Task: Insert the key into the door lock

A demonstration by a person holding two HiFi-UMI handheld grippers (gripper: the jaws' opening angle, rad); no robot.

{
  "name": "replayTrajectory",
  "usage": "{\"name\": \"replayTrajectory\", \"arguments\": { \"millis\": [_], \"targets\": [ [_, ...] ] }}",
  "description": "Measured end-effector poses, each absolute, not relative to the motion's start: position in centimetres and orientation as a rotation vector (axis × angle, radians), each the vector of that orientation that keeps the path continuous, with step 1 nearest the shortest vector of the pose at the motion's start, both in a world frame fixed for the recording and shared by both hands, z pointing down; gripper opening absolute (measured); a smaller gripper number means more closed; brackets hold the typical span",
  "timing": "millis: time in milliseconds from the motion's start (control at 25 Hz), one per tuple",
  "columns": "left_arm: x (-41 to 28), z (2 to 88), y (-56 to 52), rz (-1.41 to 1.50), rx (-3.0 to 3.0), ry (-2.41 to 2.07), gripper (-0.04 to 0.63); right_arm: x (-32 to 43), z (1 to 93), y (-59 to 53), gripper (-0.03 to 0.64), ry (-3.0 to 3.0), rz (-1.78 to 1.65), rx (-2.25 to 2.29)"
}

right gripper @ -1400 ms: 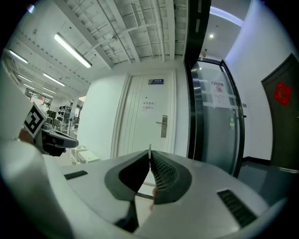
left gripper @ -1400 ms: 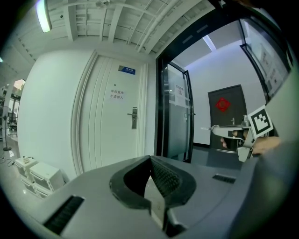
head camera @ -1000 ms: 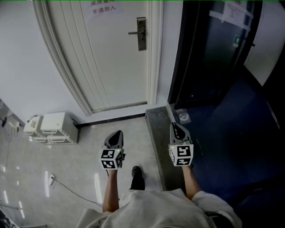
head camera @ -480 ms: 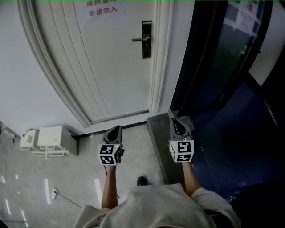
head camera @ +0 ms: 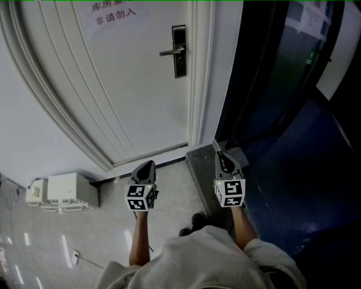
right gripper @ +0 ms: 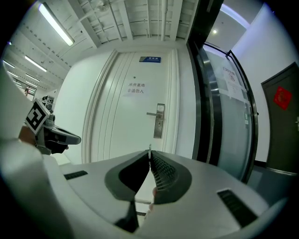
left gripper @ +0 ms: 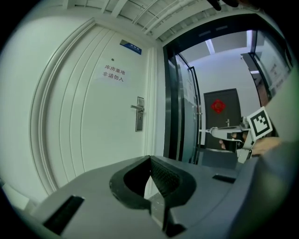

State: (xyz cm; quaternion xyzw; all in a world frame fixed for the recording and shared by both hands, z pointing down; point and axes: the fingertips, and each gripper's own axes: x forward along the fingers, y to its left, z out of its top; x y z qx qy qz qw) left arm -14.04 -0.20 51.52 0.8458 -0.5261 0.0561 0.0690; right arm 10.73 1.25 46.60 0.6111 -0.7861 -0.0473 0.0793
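The white door's dark lock plate (head camera: 179,51) with its lever handle (head camera: 169,52) is up ahead, well beyond both grippers. My right gripper (head camera: 220,156) is shut on a thin metal key (right gripper: 149,149), whose tip pokes out just past the closed pads. It points level at the lock plate (right gripper: 159,121). My left gripper (head camera: 147,165) is held beside it on the left, shut with nothing between its pads (left gripper: 159,175). The lock plate (left gripper: 139,114) also shows far off in the left gripper view.
A paper notice (head camera: 113,14) hangs on the door. A white box (head camera: 70,189) and a cable (head camera: 76,257) lie on the floor at the left. A dark glass door frame (head camera: 265,73) and dark threshold strip (head camera: 198,163) are at the right. The person's shoe (head camera: 195,222) is below.
The person has stepped towards the door with both grippers carried along. The door and lock sit nearer and lower in the head view. Both grippers stay shut.
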Motion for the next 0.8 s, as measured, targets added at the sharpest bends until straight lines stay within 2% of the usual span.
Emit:
{"name": "replayTrajectory", "arguments": {
  "millis": [360,800],
  "targets": [
    [-14.0,52.0,-8.8,0.183,2.542,-1.598,0.017,10.7,47.4,-7.3,0.029,-2.382,-0.135,1.811],
    [-13.1,51.0,-25.9,0.195,2.476,-1.687,0.017,10.4,46.0,-26.9,0.029,-2.472,-0.15,1.699]
  ]
}}
